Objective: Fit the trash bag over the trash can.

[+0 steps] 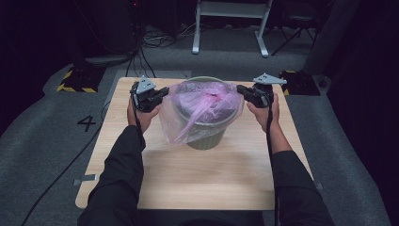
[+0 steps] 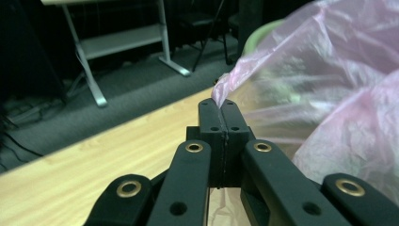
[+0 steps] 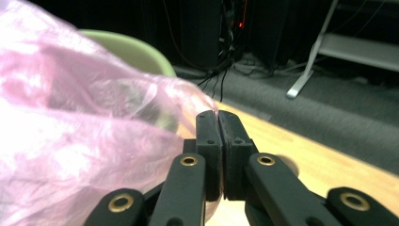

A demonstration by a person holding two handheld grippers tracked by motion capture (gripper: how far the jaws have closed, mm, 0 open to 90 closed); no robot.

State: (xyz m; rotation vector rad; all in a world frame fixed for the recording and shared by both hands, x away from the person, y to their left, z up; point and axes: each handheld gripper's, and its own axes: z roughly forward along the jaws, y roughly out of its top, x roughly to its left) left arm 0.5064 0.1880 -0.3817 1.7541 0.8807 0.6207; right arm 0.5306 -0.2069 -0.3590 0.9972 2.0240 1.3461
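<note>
A pale green bin (image 1: 206, 139) stands on the wooden table (image 1: 188, 179), draped with a thin pink plastic bag (image 1: 202, 110). My left gripper (image 1: 165, 92) is at the bin's left, shut on the bag's left edge; in the left gripper view its jaws (image 2: 221, 106) pinch the pink film (image 2: 329, 94) with the green rim (image 2: 261, 33) behind. My right gripper (image 1: 240, 88) is at the bin's right, shut on the bag's right edge; in the right gripper view the jaws (image 3: 218, 115) hold the film (image 3: 84, 132) beside the bin's rim (image 3: 136, 52). The bag is stretched between both grippers over the bin's mouth.
The table sits on grey carpet with a "4" mark (image 1: 87, 123) at its left. A white-framed stand (image 1: 230, 23) and cables (image 1: 150, 40) lie beyond the far edge. Bare tabletop stretches in front of the bin.
</note>
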